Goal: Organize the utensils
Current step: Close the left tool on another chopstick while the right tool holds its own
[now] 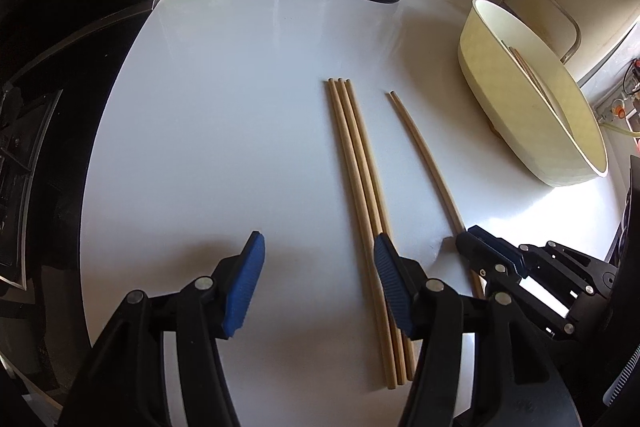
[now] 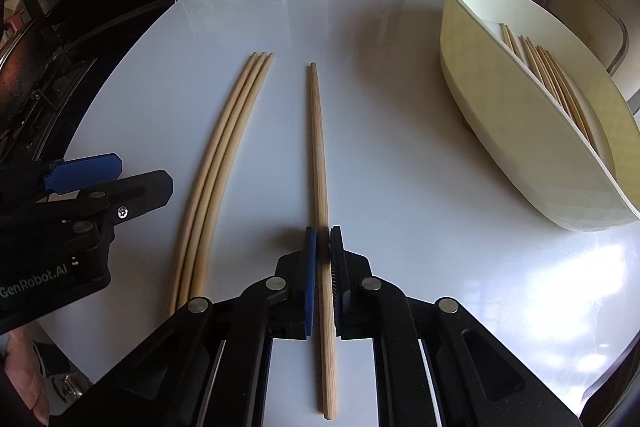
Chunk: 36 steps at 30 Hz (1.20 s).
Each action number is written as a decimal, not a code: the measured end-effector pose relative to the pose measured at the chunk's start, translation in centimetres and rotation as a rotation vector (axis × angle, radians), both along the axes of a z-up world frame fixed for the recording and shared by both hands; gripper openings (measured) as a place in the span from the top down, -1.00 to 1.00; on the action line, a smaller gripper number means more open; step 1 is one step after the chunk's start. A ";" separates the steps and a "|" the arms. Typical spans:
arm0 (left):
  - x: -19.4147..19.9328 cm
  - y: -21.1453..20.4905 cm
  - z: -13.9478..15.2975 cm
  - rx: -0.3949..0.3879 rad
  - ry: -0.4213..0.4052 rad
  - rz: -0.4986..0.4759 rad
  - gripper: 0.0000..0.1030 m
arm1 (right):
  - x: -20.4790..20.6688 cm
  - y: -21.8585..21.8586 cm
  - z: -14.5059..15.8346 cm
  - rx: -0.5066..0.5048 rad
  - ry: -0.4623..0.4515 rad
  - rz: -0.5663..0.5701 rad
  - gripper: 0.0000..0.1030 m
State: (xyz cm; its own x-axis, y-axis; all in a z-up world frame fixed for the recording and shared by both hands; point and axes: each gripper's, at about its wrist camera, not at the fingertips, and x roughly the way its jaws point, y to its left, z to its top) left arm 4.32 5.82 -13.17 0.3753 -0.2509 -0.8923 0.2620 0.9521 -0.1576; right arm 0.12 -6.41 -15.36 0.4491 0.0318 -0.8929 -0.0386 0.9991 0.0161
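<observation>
Both wrist views look steeply down, sharing the chopsticks (image 1: 362, 195)

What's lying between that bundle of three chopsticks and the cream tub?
One chopstick, clamped in the right gripper, between the three chopsticks and tub; clearest in the right wrist view.

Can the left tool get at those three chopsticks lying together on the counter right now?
Probably yes. The left tool is open and hovers just beside the three chopsticks, with bare counter around them. The right tool is shut on the single chopstick, off to one side.
</observation>
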 end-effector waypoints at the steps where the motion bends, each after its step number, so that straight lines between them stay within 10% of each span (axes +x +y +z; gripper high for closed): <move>1: 0.0 -0.3 -0.1 0.004 -0.003 -0.006 -0.09 | -0.1 -0.3 0.0 0.002 0.001 -0.005 0.86; 36: 0.3 -1.5 -1.9 0.132 -0.038 0.009 -0.18 | -0.5 -2.2 -0.1 0.032 0.015 -0.058 0.39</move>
State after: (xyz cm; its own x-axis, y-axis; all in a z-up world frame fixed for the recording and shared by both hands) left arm 4.59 4.30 -15.06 0.4110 -0.1286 -0.9025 0.2571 0.9662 -0.0206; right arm -0.37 -8.63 -15.44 0.4379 0.0346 -0.8983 0.0197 0.9986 0.0481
